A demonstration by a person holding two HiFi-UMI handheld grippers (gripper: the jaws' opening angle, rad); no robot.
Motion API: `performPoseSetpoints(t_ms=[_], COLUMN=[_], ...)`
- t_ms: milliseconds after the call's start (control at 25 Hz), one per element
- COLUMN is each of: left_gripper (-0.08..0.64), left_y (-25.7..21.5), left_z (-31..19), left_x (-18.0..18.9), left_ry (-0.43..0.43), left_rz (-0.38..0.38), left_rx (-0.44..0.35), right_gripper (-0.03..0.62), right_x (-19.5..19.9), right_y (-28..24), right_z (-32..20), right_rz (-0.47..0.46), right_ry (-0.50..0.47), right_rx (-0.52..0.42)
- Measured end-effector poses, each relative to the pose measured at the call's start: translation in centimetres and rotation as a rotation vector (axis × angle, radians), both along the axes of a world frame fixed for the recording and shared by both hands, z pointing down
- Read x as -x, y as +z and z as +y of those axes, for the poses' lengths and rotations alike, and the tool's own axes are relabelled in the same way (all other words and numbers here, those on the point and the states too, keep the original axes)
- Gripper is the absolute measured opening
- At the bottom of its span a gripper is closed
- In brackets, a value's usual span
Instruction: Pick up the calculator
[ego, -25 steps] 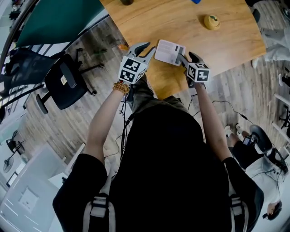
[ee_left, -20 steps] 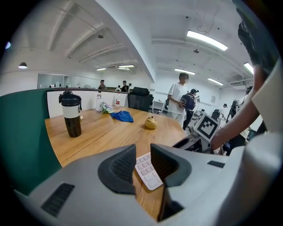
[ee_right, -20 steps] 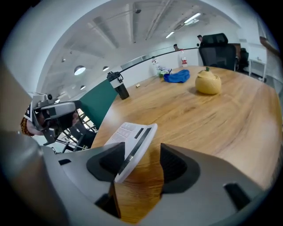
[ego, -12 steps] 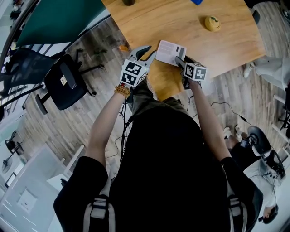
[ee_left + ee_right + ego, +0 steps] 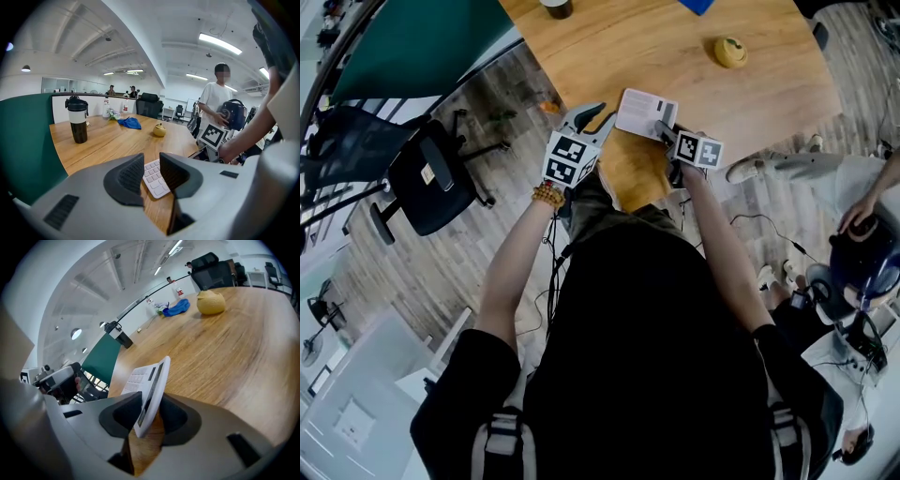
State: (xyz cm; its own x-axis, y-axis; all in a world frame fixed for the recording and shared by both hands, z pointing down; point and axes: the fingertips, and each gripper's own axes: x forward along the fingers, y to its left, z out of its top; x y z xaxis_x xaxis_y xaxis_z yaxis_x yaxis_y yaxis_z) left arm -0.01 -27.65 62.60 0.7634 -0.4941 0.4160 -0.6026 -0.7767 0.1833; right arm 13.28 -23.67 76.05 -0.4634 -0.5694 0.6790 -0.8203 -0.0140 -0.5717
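Observation:
The white calculator (image 5: 647, 112) lies near the front edge of the wooden table (image 5: 675, 47). My right gripper (image 5: 667, 129) has come in at its right end. In the right gripper view the calculator (image 5: 147, 380) stands edge-on between the two dark pads, which are closing and touch it on both sides. My left gripper (image 5: 598, 111) rests at the calculator's left edge. Its jaws stand a little apart with nothing between them, and the keys of the calculator (image 5: 154, 178) show just beyond the tips of the left gripper (image 5: 151, 171).
Farther back on the table are a yellow round object (image 5: 730, 51), a dark cup (image 5: 555, 7) and a blue cloth (image 5: 698, 5). A black office chair (image 5: 431, 173) stands on the floor to the left. A person (image 5: 215, 103) stands at the right.
My right gripper has rolled and slid in over the calculator's right end, and its jaws have narrowed from wide open onto it. The left gripper has stayed where it was.

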Motion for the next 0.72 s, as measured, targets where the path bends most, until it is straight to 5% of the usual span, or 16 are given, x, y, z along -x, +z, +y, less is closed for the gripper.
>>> performPoseSetpoints(t_ms=[440, 720], left_gripper=[0.117, 0.117], left_y=[-0.5, -0.8], left_z=[0.0, 0.1], left_x=[0.1, 0.1], left_ry=[-0.01, 0.002], left_rz=[0.008, -0.001], left_rx=[-0.012, -0.026], right_gripper=[0.081, 0.07], right_x=[0.2, -0.3], right_y=[-0.6, -1.6], right_z=[0.3, 0.3], right_rz=[-0.175, -0.179], right_ry=[0.089, 0.084], right_rx=[0.065, 0.048])
